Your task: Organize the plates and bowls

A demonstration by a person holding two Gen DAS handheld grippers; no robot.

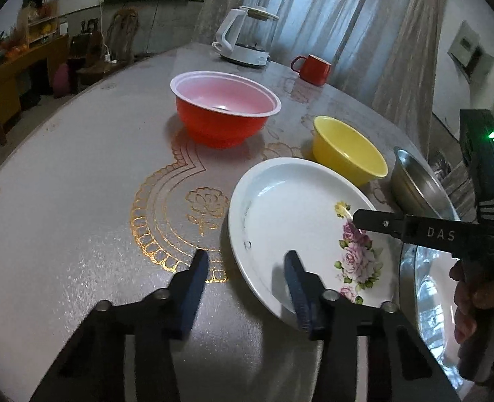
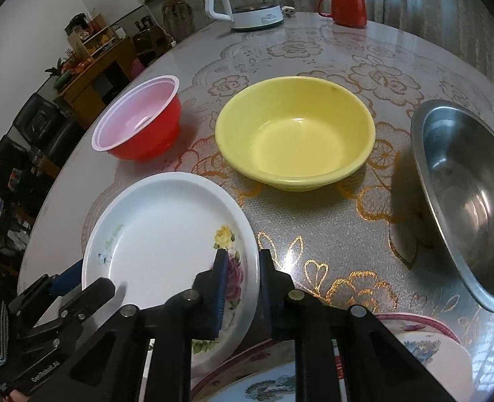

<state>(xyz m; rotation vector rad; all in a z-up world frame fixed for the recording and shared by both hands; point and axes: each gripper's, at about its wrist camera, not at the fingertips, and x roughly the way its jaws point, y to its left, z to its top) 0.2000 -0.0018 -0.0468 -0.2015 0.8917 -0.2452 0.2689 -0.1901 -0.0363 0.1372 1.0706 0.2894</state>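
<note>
We hold the white floral plate (image 2: 166,234) by both edges above the worktop (image 2: 330,234): right gripper (image 2: 242,261) pinched narrow on its near rim, left gripper (image 1: 247,268) half-open, straddling its edge; lift level, clear of the yellow bowl (image 2: 295,134).

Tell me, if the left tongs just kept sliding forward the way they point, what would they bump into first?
Probably the white flowered plate: the left tongs already straddle its near rim, one finger over the plate, the other over the table. Beyond it stands the red bowl, though depth is hard to judge here.
</note>
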